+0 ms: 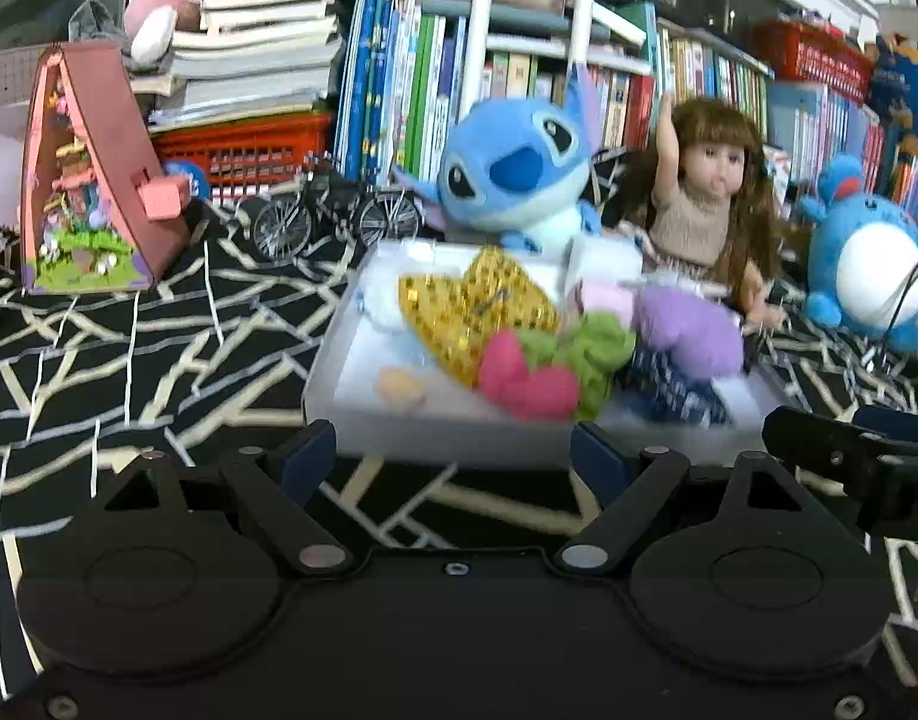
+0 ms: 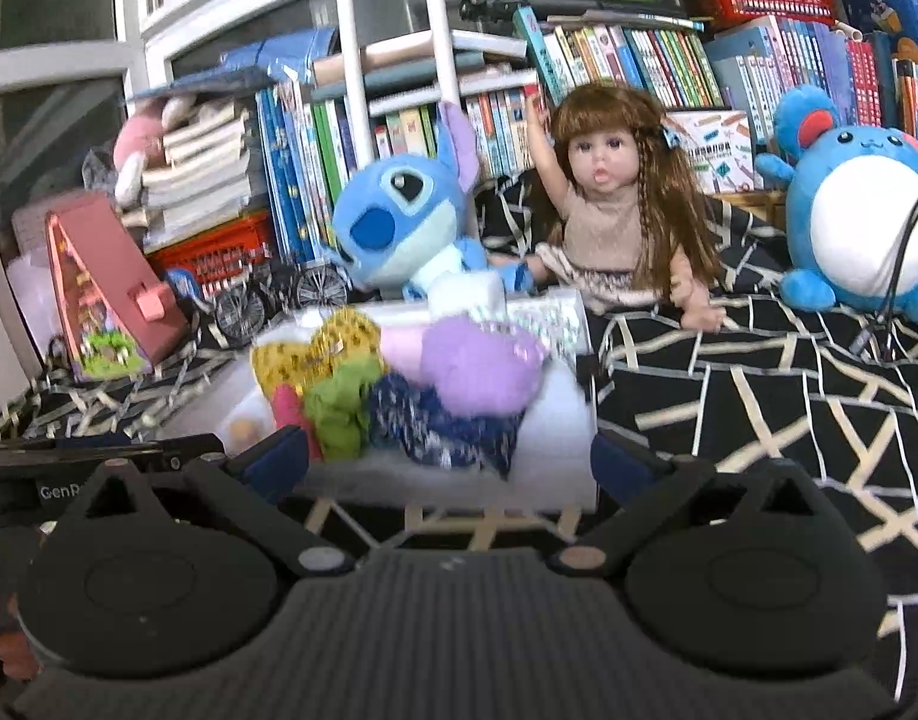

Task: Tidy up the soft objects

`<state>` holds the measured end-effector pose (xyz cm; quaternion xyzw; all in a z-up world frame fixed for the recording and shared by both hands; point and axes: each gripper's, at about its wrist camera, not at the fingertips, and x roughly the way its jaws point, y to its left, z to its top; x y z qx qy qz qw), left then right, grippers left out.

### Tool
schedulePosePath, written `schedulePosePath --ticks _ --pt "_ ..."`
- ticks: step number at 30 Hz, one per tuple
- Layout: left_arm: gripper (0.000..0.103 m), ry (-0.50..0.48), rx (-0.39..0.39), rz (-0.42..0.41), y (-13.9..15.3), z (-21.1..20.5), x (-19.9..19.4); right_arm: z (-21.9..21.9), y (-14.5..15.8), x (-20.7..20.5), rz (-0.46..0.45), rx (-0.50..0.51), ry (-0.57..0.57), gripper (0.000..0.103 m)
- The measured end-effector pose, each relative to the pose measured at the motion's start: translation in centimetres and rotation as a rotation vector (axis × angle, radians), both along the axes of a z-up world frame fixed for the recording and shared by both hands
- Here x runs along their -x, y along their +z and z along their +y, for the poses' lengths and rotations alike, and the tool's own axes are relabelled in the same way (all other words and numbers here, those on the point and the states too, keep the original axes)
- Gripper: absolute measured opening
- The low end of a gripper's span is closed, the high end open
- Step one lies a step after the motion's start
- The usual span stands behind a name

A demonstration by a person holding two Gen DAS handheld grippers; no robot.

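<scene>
Two hand-held grippers face one white tray [image 1: 363, 354] on a black cloth with pale lines [image 1: 129, 360]. The left hand-held gripper [image 1: 453, 456] has its jaws wide, the blue fingertips [image 1: 306, 459] spread just at the tray's near wall; whether they touch it cannot be told, and nothing is held between them. The right hand-held gripper [image 2: 447, 468] is likewise wide, its tips at the tray's near edge, gripping nothing that can be seen.

The soft things lie heaped in the tray: a gold sequin piece [image 1: 477, 312], a pink piece [image 1: 525, 381], a green one [image 1: 597, 348], a purple plush [image 1: 687, 330] and a dark blue patterned cloth [image 1: 675, 399]. A small tan item [image 1: 399, 387] lies on the tray floor at the left.

Behind the tray sit a blue plush [image 1: 519, 174] and a doll [image 1: 711, 198], with a round blue plush [image 1: 873, 264] farther right. A toy bicycle [image 1: 333, 210] and a triangular toy house [image 1: 93, 180] stand to the left, before shelves of books [image 1: 399, 78].
</scene>
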<state>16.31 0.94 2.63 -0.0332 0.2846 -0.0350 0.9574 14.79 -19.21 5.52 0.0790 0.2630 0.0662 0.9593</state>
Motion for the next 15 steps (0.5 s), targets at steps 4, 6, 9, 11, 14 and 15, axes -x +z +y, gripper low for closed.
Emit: schedulePosePath --ticks 4,6,9,11,14,15 --pt "0.085 0.011 -0.025 0.039 -1.8 -0.2 0.0 0.8 -1.7 0.5 0.031 0.056 -0.005 0.103" --pt "0.085 0.023 -0.020 0.056 -2.5 -0.1 -0.2 1.0 -2.5 0.5 0.057 0.077 -0.012 0.103" --pt "0.085 0.037 -0.015 0.083 -3.3 0.1 -0.5 0.9 -3.5 0.2 0.090 0.085 -0.023 0.103" --pt "0.085 0.045 -0.026 0.093 -3.7 0.1 -0.6 0.9 -4.1 0.0 0.113 0.090 -0.028 0.103" --pt "0.085 0.055 -0.035 0.091 -4.0 0.2 -0.7 1.0 -4.8 -0.3 0.145 0.101 -0.037 0.103" --pt "0.087 0.055 -0.033 0.090 -4.0 0.2 -0.7 0.9 -5.0 -0.4 0.158 0.100 -0.038 0.103"
